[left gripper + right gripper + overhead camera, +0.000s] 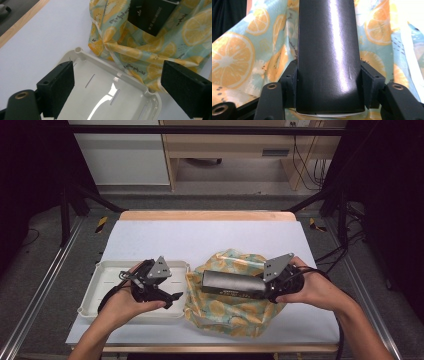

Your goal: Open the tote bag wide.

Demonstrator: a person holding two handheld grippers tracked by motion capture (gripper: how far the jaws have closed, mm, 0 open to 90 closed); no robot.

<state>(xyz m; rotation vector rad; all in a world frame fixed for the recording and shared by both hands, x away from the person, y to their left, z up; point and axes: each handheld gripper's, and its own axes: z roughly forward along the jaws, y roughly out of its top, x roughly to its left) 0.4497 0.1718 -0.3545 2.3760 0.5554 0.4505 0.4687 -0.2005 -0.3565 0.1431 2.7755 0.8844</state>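
**Ana:** White sheeting covers the worktop (165, 240), with a pale wooden edge at the far side and dark framing around it. Where does the right hand-held gripper (272, 287) stand?

**Ben:** It is clenched on one end of a dark box (232, 284). The right gripper view shows both pads pressed flat against the box's two long sides, near its close end.

**Ana:** And how does the box lie from there?

**Ben:** Its long axis runs straight out from the jaws, across the worktop toward the person's left. It sits over a lemon-print bag (235, 312) that is spread out and rumpled beneath it. Whether the box rests on the fabric or hangs just above it, the pictures do not settle.

**Ana:** What about the left hand-held gripper (172, 296)?

**Ben:** Released, with nothing between its pads. It hovers over a white tray (100, 280), and its own view looks across the tray's corner toward the bag's gathered edge (110, 46), which lies just beside the tray.

**Ana:** So which hand is nearer that edge?

**Ben:** The left one, clearly. The free end of the box points toward it too, so a likely next move is for the left hand to catch the bag's edge while the right steers the box lengthwise.
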